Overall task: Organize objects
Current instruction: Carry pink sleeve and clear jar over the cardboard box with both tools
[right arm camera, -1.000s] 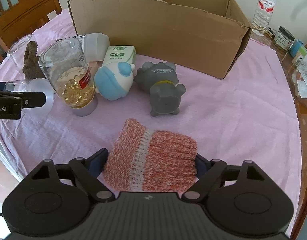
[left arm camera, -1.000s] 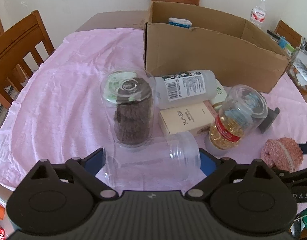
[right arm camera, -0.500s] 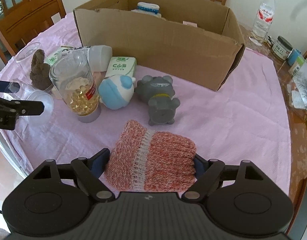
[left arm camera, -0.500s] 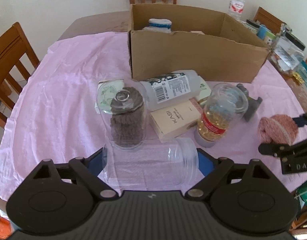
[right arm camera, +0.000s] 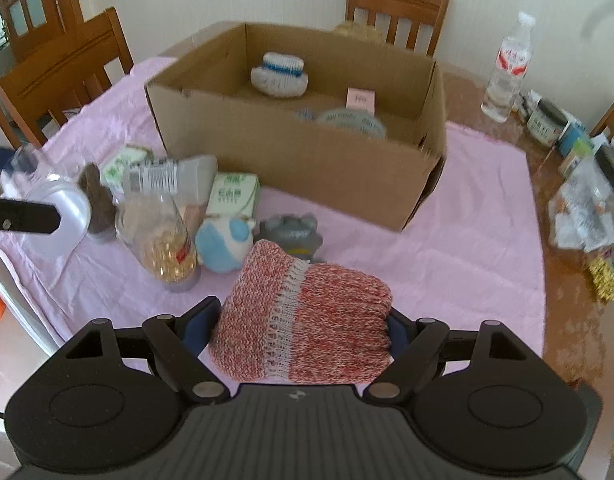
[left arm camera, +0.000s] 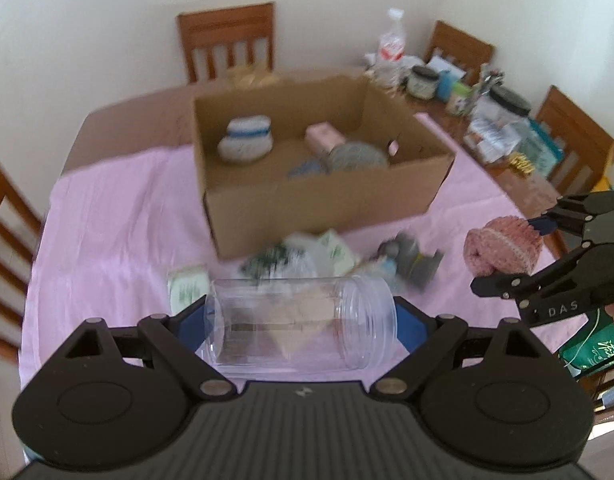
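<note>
The right claw (left arm camera: 507,248), seen from the left wrist camera, carries the white letters "DAS" on its black body. A green bag (left arm camera: 595,350) at that view's right edge bears white Chinese characters, too small to read. The printing on the green-and-white carton (right arm camera: 233,196) and the lying bottle's label (right arm camera: 155,176) is blurred.

- Left tool (left arm camera: 301,322): raised above the desk, fingers closed on the two ends of a clear jar (left arm camera: 301,326) held sideways.
- Right tool (right arm camera: 303,324): also raised, fingers clamped on the sides of a knit roll (right arm camera: 307,312), level with the left tool and to its right.
</note>
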The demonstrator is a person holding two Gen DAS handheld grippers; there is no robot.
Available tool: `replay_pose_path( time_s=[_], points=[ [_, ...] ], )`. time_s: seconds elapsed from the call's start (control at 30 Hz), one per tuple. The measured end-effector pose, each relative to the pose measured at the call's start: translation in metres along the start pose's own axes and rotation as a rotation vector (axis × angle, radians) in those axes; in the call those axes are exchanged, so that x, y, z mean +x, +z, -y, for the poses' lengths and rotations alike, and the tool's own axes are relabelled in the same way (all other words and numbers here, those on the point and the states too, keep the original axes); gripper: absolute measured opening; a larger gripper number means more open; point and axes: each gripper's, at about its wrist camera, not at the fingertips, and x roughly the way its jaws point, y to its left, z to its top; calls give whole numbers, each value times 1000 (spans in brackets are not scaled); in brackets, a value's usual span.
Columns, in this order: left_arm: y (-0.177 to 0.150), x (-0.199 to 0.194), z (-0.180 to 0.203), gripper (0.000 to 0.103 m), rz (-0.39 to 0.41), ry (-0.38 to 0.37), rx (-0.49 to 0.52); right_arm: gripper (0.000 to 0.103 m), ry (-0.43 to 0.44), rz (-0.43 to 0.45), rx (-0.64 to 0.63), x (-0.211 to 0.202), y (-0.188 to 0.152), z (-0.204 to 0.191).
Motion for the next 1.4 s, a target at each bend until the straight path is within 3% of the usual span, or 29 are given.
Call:
replay_pose_path(
  time_s=[0.37, 0.73, 0.93, 1.27, 1.33, 1.4],
  points=[
    [70, 16, -11, 91, 75, -21, 72, 86, -21, 111, 1, -23, 47, 5],
    [128, 66, -16, 91, 85, 57, 55, 86, -12, 141, -47, -3, 96, 41],
    [138, 95, -23, 95, 58, 123, 22, 86, -15, 150, -48, 10, 113, 58],
    [130, 92, -31, 100, 55, 128, -32, 86, -11, 142, -52, 31, 127, 70],
    [129, 87, -31, 101, 66, 131, -28, 87, -17, 148, -48, 34, 130, 71],
    [128, 83, -30, 102, 78, 136, -25, 95, -22, 162, -43, 35, 132, 73]
  ],
)
